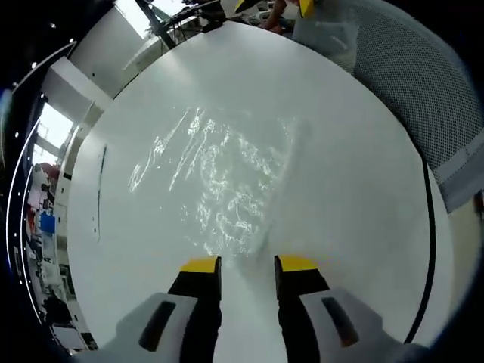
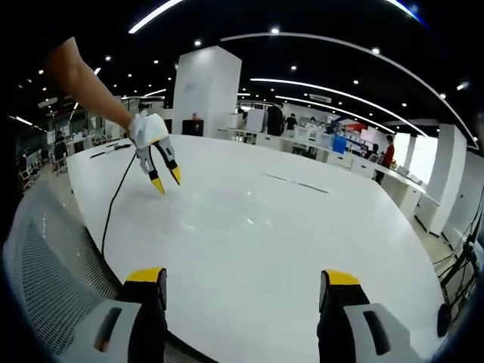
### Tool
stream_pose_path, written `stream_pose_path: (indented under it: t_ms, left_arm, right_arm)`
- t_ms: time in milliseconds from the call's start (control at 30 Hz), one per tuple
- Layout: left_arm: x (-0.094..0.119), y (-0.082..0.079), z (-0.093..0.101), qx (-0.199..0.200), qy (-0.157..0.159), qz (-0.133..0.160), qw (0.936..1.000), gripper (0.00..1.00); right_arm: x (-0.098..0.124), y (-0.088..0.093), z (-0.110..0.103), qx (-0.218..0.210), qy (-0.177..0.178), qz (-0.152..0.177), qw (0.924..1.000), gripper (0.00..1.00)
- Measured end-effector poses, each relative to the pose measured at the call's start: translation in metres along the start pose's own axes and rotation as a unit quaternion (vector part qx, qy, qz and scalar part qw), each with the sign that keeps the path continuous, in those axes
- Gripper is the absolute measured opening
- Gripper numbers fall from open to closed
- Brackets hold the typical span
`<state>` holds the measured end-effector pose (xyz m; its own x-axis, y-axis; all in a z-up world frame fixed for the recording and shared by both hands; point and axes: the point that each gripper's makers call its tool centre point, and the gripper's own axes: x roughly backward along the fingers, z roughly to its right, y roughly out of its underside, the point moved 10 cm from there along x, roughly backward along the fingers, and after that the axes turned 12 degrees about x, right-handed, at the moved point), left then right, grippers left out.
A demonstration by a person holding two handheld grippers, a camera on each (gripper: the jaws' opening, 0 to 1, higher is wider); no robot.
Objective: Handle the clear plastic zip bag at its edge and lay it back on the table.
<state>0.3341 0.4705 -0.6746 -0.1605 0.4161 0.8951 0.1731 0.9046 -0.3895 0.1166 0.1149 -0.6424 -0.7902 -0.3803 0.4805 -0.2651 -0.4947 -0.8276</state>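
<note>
So the clear zip bag (image 1: 219, 189) is lying flat on the white table (image 1: 355, 189), all crinkly and catching the light, pretty much right ahead of the left gripper (image 1: 247, 264). In the left gripper view that claw hangs over the table with its yellow-tipped jaws a little apart and nothing between them; the near edge of the bag sits just past the tips, can't tell if they touch it. From the right gripper view you can see that same claw (image 2: 166, 180) across the table, held by a bare arm (image 2: 87, 79), tips pointing down at the surface. The right gripper (image 2: 242, 278) is spread wide, empty, up over the table's near edge. A black cable (image 2: 112, 208) trails along the table, and a mesh chair back (image 2: 45, 257) sits beside it
</note>
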Motion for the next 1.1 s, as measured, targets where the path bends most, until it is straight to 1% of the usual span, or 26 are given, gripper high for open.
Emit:
stream_pose_path:
  t_ms: [100,267,400,500,600,633,700,800,833,867,900,1033,1100]
  left_arm:
    - [-0.002,-0.002,-0.002,0.001,0.006,-0.002,1.0,0.29]
    - [-0.004,-0.003,-0.002,-0.015,0.02,-0.017,0.9995,0.25]
    - [-0.007,-0.004,-0.003,-0.04,0.025,-0.026,0.9985,0.22]
    - [-0.01,-0.003,-0.004,-0.056,0.039,-0.039,0.9969,0.21]
    - [-0.011,-0.006,-0.007,-0.068,0.048,-0.041,0.9957,0.2]
    - [-0.011,-0.006,-0.008,-0.067,0.054,-0.045,0.9953,0.2]
    - [-0.014,-0.009,-0.01,-0.063,0.08,-0.057,0.9932,0.18]
    - [-0.017,-0.014,-0.016,-0.069,0.092,-0.066,0.9912,0.19]
    - [-0.019,-0.016,-0.017,-0.069,0.1,-0.071,0.9901,0.18]
    - [-0.02,-0.017,-0.018,-0.069,0.115,-0.079,0.9878,0.18]
    - [-0.021,-0.018,-0.019,-0.068,0.121,-0.084,0.9868,0.17]
    - [-0.024,-0.018,-0.024,-0.057,0.142,-0.09,0.9842,0.16]
    - [-0.023,-0.019,-0.025,-0.047,0.145,-0.087,0.9845,0.15]
  right_arm:
    - [0.0,0.0,0.0,0.002,0.003,-0.001,1.0,0.82]
    - [0.001,0.0,0.001,0.002,0.006,-0.001,1.0,0.82]
    - [0.0,0.0,0.001,0.001,0.007,-0.001,1.0,0.81]
    - [0.0,0.0,0.001,0.001,0.006,-0.001,1.0,0.81]
    - [0.0,0.0,0.001,0.002,0.007,-0.003,1.0,0.81]
    - [0.0,0.0,0.001,0.001,0.008,-0.003,1.0,0.81]
    - [0.0,0.0,0.001,0.001,0.008,-0.003,1.0,0.81]
    - [0.0,0.0,0.001,0.001,0.007,-0.003,1.0,0.81]
    - [0.0,0.0,0.001,0.001,0.008,-0.003,1.0,0.81]
    - [0.0,0.0,0.001,0.0,0.008,-0.003,1.0,0.81]
    - [0.0,0.0,0.001,0.0,0.009,-0.003,1.0,0.81]
    - [0.001,0.0,0.002,-0.001,0.01,-0.002,0.9999,0.81]
    - [0.001,0.0,0.002,-0.002,0.01,-0.002,0.9999,0.81]
